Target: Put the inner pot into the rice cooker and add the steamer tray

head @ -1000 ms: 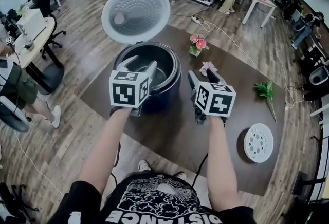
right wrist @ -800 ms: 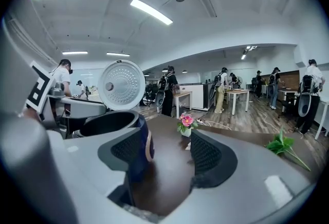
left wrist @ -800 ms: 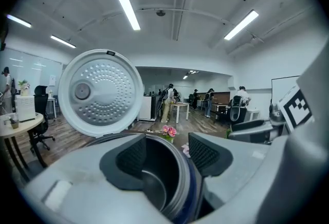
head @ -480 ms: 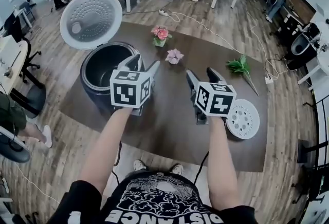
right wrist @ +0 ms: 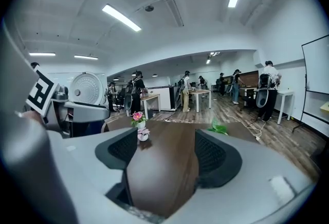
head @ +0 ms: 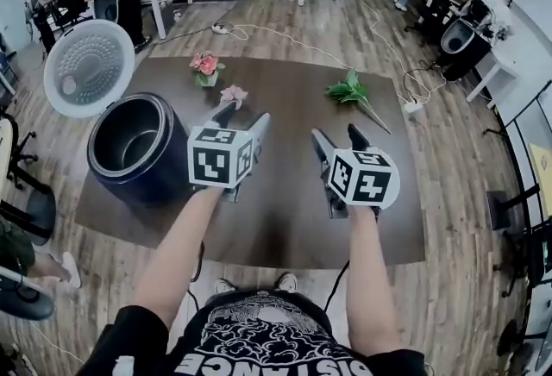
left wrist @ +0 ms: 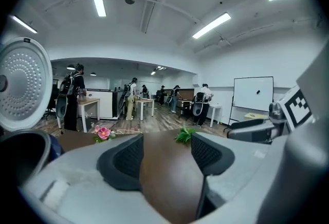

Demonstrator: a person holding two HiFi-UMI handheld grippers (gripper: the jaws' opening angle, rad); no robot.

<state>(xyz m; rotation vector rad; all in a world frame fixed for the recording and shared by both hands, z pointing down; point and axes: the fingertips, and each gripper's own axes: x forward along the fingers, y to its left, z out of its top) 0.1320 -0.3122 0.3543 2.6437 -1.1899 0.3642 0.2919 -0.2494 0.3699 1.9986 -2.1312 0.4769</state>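
Since a second ago the rice cooker [head: 142, 172] has slid from the upper centre of the head view to its left side. The left tool [head: 244, 114], then over the cooker's rim, is now clear of it, over the bare brown desk [head: 285, 219]. The right tool [head: 336, 133] hangs beside it, the two level with each other in mid-frame.

Both tools have just been opening. In the left gripper view the left tool [left wrist: 167, 153] has its dark pads apart with only desk top between them. The right gripper view shows the same for the right tool [right wrist: 160, 153].

The cooker stands on the desk's left end, its perforated white lid [head: 89, 68] swung up and open behind it. The grey inner pot [head: 125, 140] sits inside the dark body.

The white steamer tray lay at the lower right a second ago and just beside the right tool half a second ago. It shows in no view now.

Along the desk's far edge, in the upper part of the frame, stand pink flowers [head: 205, 65] and a small pink bloom [head: 233, 95] near the left tool's tips. A green sprig [head: 352, 92] lies further right, above the right tool
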